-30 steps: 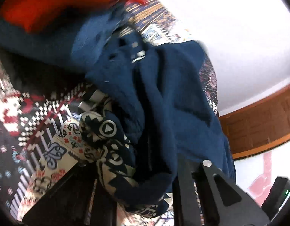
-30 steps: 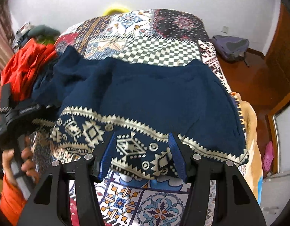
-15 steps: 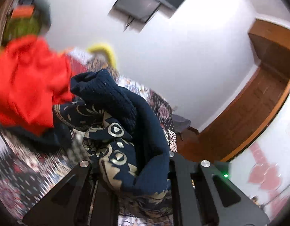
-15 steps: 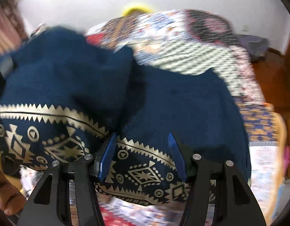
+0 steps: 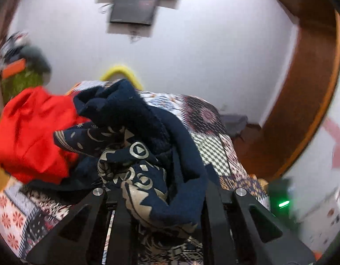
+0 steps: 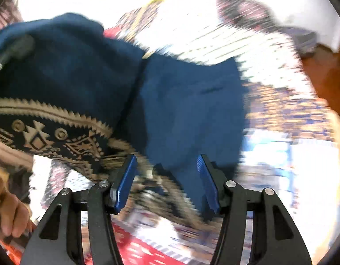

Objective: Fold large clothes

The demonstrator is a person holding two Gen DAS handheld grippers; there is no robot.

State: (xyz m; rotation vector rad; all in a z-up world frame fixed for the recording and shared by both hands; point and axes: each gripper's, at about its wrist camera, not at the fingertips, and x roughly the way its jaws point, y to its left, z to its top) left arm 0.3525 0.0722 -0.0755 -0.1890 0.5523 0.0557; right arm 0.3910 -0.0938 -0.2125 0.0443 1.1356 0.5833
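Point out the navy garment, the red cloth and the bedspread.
navy garment (image 5: 134, 110): left wrist view, on its plain folded top.
red cloth (image 5: 30, 130): left wrist view, on its middle.
bedspread (image 5: 211, 148): left wrist view, on a bare checkered patch.

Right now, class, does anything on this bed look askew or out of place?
Yes. The navy fleece garment with gold patterned hem is bunched in the left gripper, one side lifted. A crumpled red garment lies beside it, unfolded.

Left wrist view: close behind the left gripper (image 5: 163, 201), looking across the bed (image 5: 211, 141) toward the far wall (image 5: 192, 55). Right wrist view: tilted steeply down over the right gripper (image 6: 166, 181), blurred. Shared by both: the navy garment (image 5: 147, 137) (image 6: 181, 101) and patterned bedspread.
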